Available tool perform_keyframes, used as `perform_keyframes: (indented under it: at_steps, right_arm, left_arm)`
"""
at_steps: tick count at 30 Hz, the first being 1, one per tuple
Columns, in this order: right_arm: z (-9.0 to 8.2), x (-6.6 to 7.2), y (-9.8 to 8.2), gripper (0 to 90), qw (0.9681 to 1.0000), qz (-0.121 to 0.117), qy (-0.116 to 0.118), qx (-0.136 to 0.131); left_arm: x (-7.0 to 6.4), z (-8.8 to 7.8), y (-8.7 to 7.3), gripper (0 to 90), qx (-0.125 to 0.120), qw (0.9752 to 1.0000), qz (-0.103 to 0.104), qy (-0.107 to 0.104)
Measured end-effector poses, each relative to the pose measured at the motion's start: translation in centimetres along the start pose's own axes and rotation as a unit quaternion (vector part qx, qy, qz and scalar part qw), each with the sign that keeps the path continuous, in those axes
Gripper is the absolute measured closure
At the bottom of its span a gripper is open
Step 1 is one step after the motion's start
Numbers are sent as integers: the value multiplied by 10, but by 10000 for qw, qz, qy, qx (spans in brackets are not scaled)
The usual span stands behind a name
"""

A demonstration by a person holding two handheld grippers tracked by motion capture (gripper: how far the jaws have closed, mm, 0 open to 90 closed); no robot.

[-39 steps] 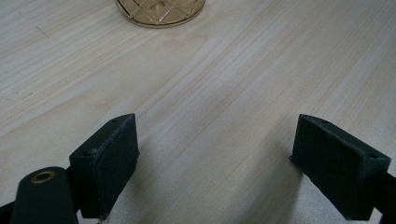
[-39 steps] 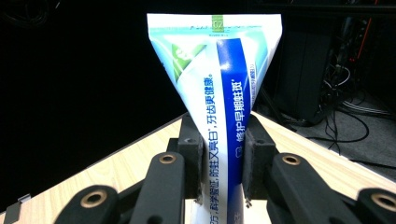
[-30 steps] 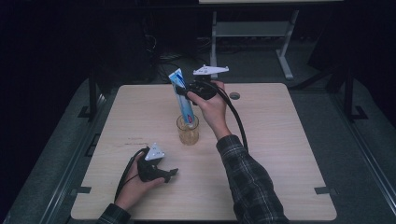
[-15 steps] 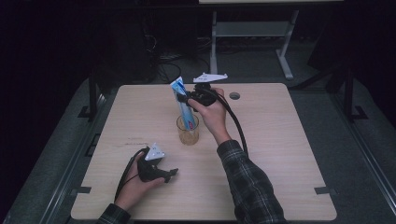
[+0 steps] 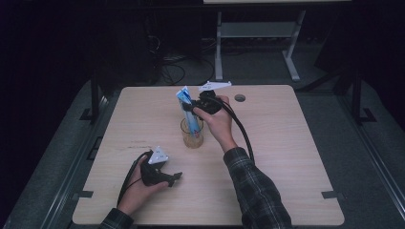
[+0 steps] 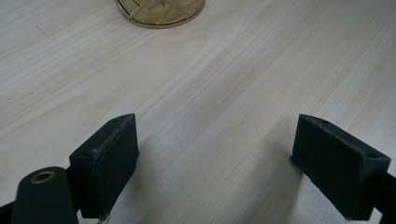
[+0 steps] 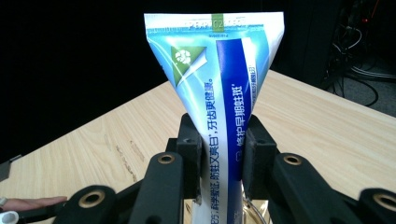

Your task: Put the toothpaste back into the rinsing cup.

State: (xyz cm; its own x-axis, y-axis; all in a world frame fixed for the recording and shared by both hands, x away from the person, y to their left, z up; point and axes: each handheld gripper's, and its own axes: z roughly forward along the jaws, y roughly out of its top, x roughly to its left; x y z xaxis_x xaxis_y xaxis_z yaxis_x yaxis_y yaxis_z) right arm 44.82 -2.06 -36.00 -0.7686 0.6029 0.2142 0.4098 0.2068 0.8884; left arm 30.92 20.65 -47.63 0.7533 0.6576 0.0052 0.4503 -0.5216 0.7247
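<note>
Pale wooden table point(image 5: 286, 157) (round hole point(image 5: 239, 98) near far edge)

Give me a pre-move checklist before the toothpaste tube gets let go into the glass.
1. Right hand-held gripper clamped on the toothpaste tube: ok, pads press both sides.
2. Tube's lower end inside the glass: ok, high view shows it below the rim.
3. Tube upright: not ok, it leans up and to the left in the high view.
4. Tube end resting on the glass bottom: cannot tell.
5. Left hand-held gripper clear of the glass: ok, open, apart from it near the table front.
6. Glass steadied by anything: not ok, it stands free.
</note>
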Motion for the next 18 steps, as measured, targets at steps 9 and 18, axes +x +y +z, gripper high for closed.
perform_keyframes:
  at_steps: [9,18]
  right_arm:
    - [4,-1,-8,717,9998,-56,-11,194]
    - [6,-1,-12,703,9997,-55,-36,256]
  left_arm:
    - [0,0,0,136,15,10000,17,-2]
    - [0,0,0,136,15,10000,22,2]
